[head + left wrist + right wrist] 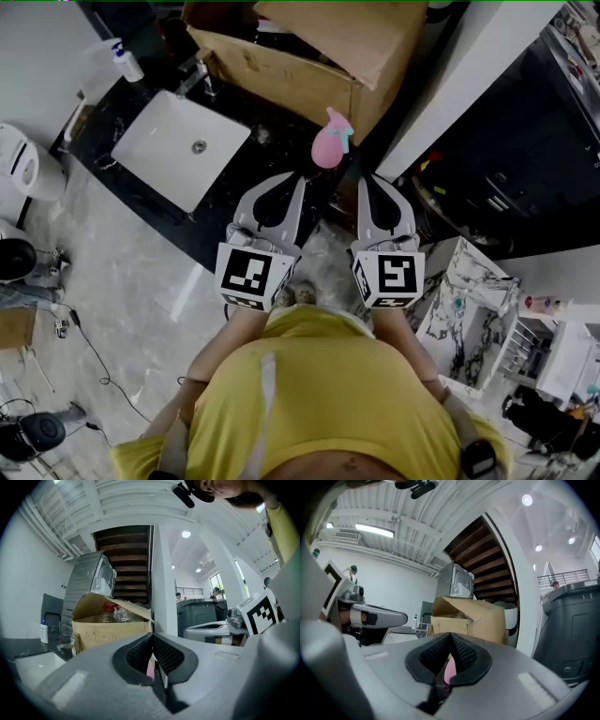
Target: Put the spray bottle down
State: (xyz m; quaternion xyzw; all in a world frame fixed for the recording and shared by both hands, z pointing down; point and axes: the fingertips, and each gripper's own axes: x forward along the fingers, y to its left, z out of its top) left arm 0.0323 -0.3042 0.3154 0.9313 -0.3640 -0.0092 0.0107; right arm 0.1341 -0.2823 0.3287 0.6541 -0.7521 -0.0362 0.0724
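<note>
The pink spray bottle (pixel 330 142) with a teal trigger stands upright on the black counter (pixel 234 202), just in front of the cardboard box. In the head view both grippers hang side by side, short of the bottle and apart from it. My left gripper (pixel 300 180) has its jaws together with nothing between them, and its tips (pixel 152 637) meet in the left gripper view. My right gripper (pixel 363 180) is likewise shut and empty (pixel 451 635). A sliver of the pink bottle (pixel 450 670) shows through the hollow behind the right pads, and likewise behind the left pads (pixel 150 667).
A large open cardboard box (pixel 309 47) sits at the back of the counter. A white sink (pixel 178 145) with a faucet (pixel 195 75) lies to the left, a white pump bottle (pixel 127 61) beyond it. A white pillar (pixel 469 75) rises on the right. Grey bins (pixel 206 630) stand farther off.
</note>
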